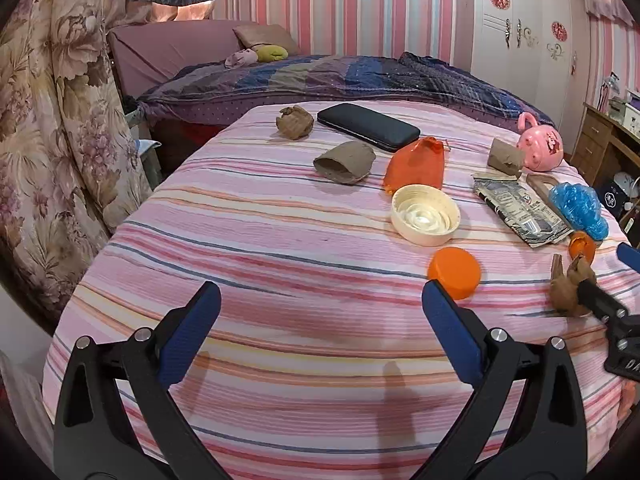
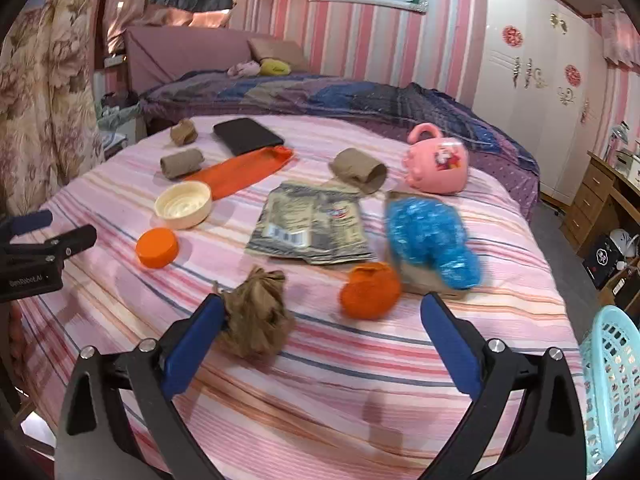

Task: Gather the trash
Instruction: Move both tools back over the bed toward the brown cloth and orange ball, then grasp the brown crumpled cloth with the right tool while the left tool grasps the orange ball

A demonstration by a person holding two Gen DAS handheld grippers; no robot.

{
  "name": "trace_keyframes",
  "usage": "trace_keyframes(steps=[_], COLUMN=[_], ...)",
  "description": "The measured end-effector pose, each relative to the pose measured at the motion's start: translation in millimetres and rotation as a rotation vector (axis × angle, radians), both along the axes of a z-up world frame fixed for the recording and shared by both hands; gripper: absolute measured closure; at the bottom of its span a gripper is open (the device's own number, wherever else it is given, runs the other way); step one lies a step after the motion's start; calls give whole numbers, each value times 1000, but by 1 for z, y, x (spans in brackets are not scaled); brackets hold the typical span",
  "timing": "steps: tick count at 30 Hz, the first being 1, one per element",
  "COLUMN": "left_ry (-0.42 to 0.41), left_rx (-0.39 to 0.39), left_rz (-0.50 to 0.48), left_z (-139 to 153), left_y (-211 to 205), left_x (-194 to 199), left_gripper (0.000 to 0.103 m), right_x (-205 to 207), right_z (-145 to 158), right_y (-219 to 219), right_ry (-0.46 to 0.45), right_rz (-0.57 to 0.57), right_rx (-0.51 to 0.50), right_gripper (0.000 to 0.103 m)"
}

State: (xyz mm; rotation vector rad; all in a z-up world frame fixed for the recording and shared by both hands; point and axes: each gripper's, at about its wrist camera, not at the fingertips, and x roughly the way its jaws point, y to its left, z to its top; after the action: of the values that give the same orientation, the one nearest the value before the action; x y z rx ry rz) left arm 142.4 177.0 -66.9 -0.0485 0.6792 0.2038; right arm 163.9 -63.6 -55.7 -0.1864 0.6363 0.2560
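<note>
We see our right tongs (image 2: pixel 320 320) spread wide over the pink striped tabletop (image 2: pixel 340 380), their left blue pad (image 2: pixel 192 348) touching a crumpled brown paper wad (image 2: pixel 256 320), a ragged, fibrous ball with a twisted top that lies near the front edge and is not pinched. Just right of it sits a crumpled orange plastic ball (image 2: pixel 370 290), with a scrunched blue plastic bag (image 2: pixel 430 236) behind that and a flattened silver snack wrapper (image 2: pixel 310 224) in the middle. Our left tongs (image 1: pixel 320 332) are also spread, holding nothing, with a round orange plastic cap (image 1: pixel 454 272) just beyond their right pad. Farther back lie a cream plastic lid (image 1: pixel 425 214), a flat orange plastic bag (image 1: pixel 416 164), a brown cardboard tube (image 1: pixel 345 162) and a black rectangular case (image 1: pixel 368 126). A pale blue lattice basket (image 2: pixel 612 384) stands off the right edge.
</note>
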Motion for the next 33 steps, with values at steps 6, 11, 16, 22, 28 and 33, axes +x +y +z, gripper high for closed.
trace_keyframes(steps=[6, 11, 16, 22, 28, 33], left_ry=[-3, 16, 25, 73, 163, 212], left_rx=[-27, 12, 20, 30, 47, 3], left_rz=[2, -28, -53, -102, -156, -154], left_z=[1, -1, 4, 3, -8, -16], left_y=[2, -13, -29, -57, -85, -90], left_x=[1, 5, 9, 23, 45, 59], left_gripper=[6, 6, 6, 6, 27, 39], right_x=[6, 6, -1, -1, 6, 10], right_z=[-7, -9, 3, 10, 15, 15], right_y=[13, 17, 7, -23, -58, -73], right_ry=[66, 102, 39, 7, 0, 3], right_rz=[107, 195, 183, 124, 61, 43], right_rx=[30, 80, 73, 30, 51, 51], right_gripper=[35, 65, 65, 65, 65, 65])
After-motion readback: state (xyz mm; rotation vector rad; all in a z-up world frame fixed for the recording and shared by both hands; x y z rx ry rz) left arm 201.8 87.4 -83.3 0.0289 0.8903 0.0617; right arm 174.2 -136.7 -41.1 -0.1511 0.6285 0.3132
